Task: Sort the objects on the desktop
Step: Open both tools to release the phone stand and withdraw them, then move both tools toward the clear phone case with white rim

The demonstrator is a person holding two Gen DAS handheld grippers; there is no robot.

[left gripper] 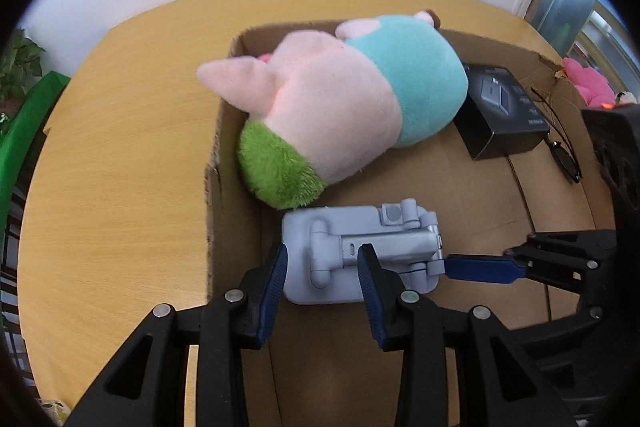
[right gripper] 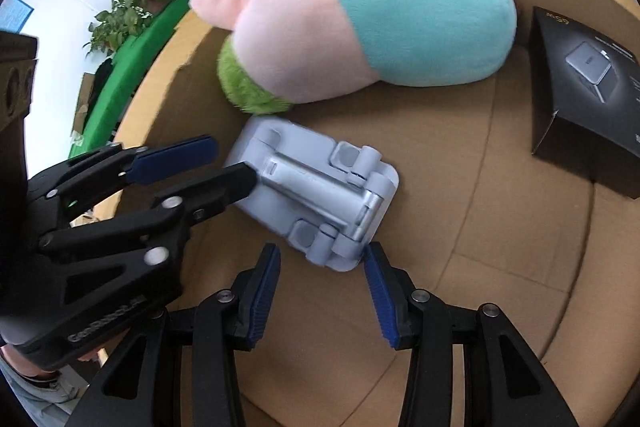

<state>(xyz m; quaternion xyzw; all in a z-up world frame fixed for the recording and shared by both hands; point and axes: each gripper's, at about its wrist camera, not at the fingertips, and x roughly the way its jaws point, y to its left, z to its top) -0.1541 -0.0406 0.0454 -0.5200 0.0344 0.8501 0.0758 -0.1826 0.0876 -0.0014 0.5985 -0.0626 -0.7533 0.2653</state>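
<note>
— Grey-blue plastic, that folded phone stand [left gripper: 360, 255]: where does it lie?

— Flat on the floor of the open brown cardboard box [left gripper: 472, 195], just in front of the big pink, teal and green plush pig [left gripper: 340, 115]. The pig's green end nearly touches the stand's far edge. A black carton [left gripper: 500, 111] and a pair of dark sunglasses [left gripper: 560, 143] sit farther right, well apart from it.

— And the left gripper [left gripper: 322, 275]?

— Its blue-padded fingers straddle the stand's left half. One pad is outside the base plate's left edge, the other rests over the hinged arm. The jaws are parted, and whether the pads press on anything I cannot tell.

— The right gripper [right gripper: 320, 279]?

— Spread wide, holding nothing. In its own view the stand's hinge end points straight into the gap between its pads, with the right pad close to the corner.

— So which way does the long axis run?

— Left to right across the left camera's picture, so crosswise to the left gripper. For the right gripper it runs diagonally away, from hinge end up toward the pig.

— Which one is better placed?

— My judgement: both are close. The left already spans the stand across its short side, so closing there looks simplest. The right would be pinching at one end.
</note>
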